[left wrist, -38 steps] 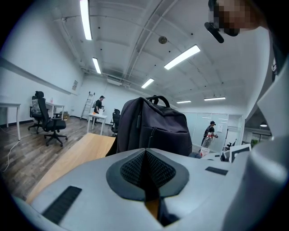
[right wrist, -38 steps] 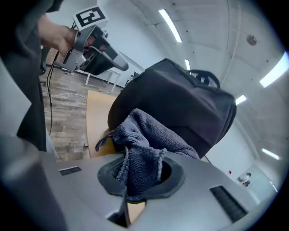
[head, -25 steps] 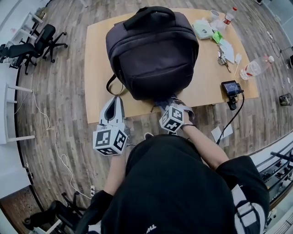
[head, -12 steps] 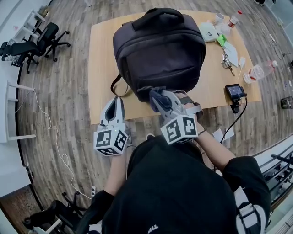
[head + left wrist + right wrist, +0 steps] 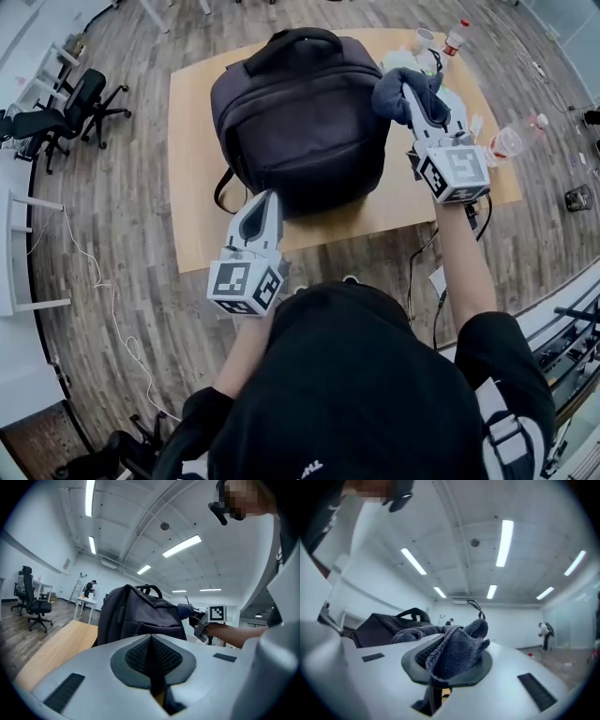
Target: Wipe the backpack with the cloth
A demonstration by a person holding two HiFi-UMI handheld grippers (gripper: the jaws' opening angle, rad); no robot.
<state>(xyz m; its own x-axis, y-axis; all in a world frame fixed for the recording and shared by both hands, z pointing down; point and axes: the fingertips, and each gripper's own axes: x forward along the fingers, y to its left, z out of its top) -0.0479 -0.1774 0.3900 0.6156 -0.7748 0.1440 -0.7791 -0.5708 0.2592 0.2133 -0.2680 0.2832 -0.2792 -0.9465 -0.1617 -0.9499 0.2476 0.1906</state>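
Both arms forward — left hand-held gripper (image 5: 265,197) low, jaws together; right hand-held gripper (image 5: 412,97) high, jaws tight on cloth (image 5: 392,92).

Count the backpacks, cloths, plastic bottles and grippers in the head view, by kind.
Dark fabric backpack: 1
Blue-grey knitted cloth: 1
Clear plastic bottles: 2
White two-jaw grippers: 2, the left gripper and the right gripper
Total: 6
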